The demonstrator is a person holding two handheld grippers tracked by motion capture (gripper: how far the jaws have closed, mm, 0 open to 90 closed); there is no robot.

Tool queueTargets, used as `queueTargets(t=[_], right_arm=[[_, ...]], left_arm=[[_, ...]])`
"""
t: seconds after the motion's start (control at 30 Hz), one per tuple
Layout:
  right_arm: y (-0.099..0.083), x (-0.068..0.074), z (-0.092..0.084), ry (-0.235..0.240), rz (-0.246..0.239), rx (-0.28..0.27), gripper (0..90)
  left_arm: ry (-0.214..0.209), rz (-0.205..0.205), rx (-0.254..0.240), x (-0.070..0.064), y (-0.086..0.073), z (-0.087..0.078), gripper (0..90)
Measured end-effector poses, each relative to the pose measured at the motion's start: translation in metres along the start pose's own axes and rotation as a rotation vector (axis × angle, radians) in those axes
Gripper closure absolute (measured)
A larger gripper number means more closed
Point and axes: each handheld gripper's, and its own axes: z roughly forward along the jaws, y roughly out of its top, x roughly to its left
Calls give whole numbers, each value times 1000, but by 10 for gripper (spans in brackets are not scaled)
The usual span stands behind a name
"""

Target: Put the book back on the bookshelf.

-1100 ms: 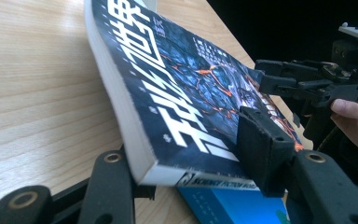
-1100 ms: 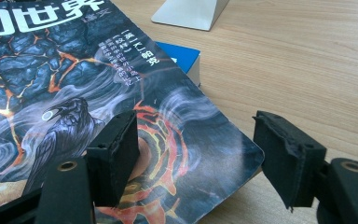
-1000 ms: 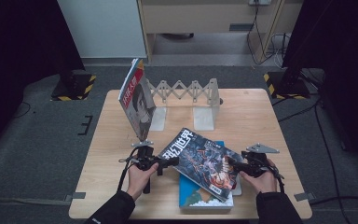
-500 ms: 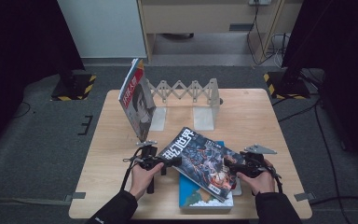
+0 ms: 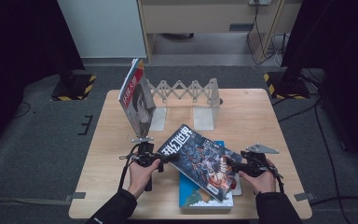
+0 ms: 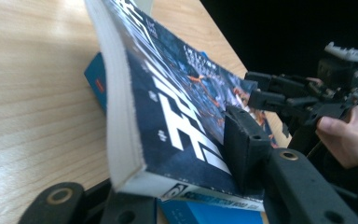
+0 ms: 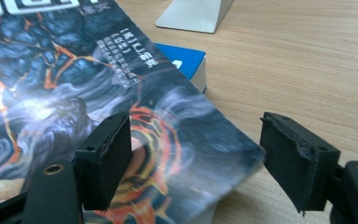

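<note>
A thick dark book (image 5: 198, 161) with white lettering and a fiery cover lies tilted across a blue book (image 5: 200, 198) at the table's front. My left gripper (image 5: 168, 158) holds its left end. In the left gripper view the jaws have just been closing, and one pad (image 6: 242, 144) presses on the dark book's cover (image 6: 182, 107) while the other jaw sits under the page edge. My right gripper (image 5: 230, 163) is at the book's right end. Its jaws (image 7: 200, 149) have just been closing but stand apart, with the book's corner (image 7: 242, 154) between them, untouched.
A magazine (image 5: 137, 100) stands leaning at the left end of an accordion book rack (image 5: 186, 91) with white end plates (image 5: 204, 119) at the back of the wooden table (image 5: 261, 116). The blue book's corner (image 7: 184, 60) shows under the dark one.
Little differs: both hands stay at the dark book's two ends, and the book keeps its tilt over the blue book.
</note>
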Motion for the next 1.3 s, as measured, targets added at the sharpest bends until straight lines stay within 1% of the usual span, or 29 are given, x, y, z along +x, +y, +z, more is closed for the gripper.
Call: queueTargets(t=[0.07,0.1,0.27,0.43,0.47,0.6,0.77,0.87,1.07,1.1,1.17,1.2,1.3], right_arm=[[0,-1,-1,-1,-2,2,261],[0,-2,-1,-4,1,-1,265],[0,-5,-3,-20,18,-10,272],[0,-9,-5,-38,24,-6,273],[-1,-11,-5,-44,18,-5,273],[-1,-14,-6,-57,24,-8,275],[-2,-18,-7,-71,26,-4,279],[-2,-20,-8,-82,23,-2,284],[-3,-25,-10,-96,35,2,289],[-4,-26,-10,-98,31,2,289],[-4,-27,-10,-99,25,3,291],[-4,-27,-10,-98,27,4,291],[-4,-27,-11,-98,32,0,293]], left_arm=[[3,0,-8,-1,2,-2,667],[10,-1,-24,-2,5,-8,676],[21,-17,-74,-4,14,-24,711],[36,1,-94,-8,21,-34,728],[37,8,-100,-9,22,-36,731],[37,32,-122,-16,27,-44,747],[33,33,-157,-23,34,-53,772],[31,39,-170,-26,38,-59,786],[25,43,-194,-34,47,-69,810],[26,47,-201,-35,49,-70,813],[26,44,-205,-37,50,-70,816],[31,56,-204,-39,52,-70,817],[33,57,-204,-41,52,-69,817]])
